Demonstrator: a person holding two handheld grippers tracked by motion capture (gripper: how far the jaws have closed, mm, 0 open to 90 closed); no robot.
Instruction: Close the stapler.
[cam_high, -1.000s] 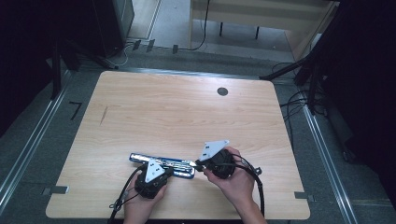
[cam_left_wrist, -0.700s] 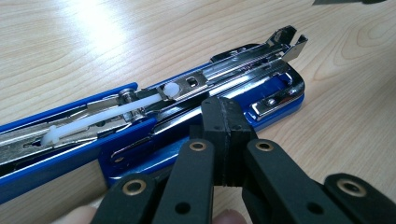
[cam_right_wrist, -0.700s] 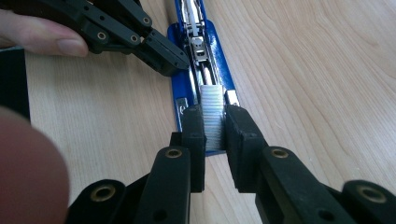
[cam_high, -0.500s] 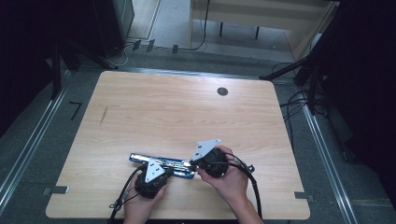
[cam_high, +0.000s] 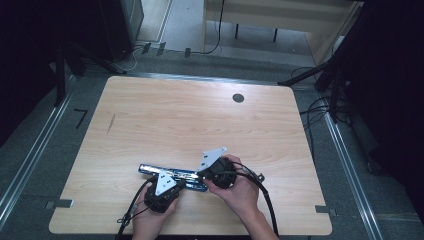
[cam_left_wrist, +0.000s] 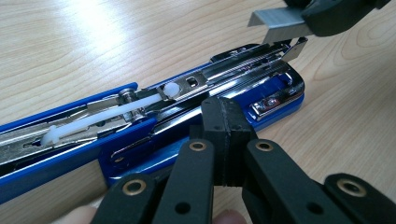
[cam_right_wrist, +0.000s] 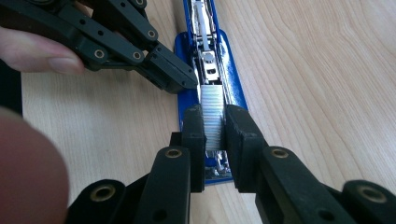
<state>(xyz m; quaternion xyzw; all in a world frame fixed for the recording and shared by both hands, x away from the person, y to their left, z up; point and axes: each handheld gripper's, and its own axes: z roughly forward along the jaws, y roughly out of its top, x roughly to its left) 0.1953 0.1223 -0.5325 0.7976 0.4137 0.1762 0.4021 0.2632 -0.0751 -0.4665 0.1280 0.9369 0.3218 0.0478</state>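
While the left gripper (cam_left_wrist: 223, 140) presses its closed jaws on the open blue stapler (cam_left_wrist: 154, 121) near the table's (cam_high: 200, 120) front edge, the right gripper (cam_right_wrist: 214, 128) pinches a staple strip (cam_right_wrist: 213, 116) above the stapler's channel.

Lab or test room, not a home — bare wood-grain surface (cam_high: 190, 120) with a cable port (cam_high: 238, 98), standing on grey carpet between metal floor rails (cam_high: 30, 160). Loose cables (cam_high: 310, 112) trail over the floor; dark equipment stands (cam_high: 320, 70) ring it.
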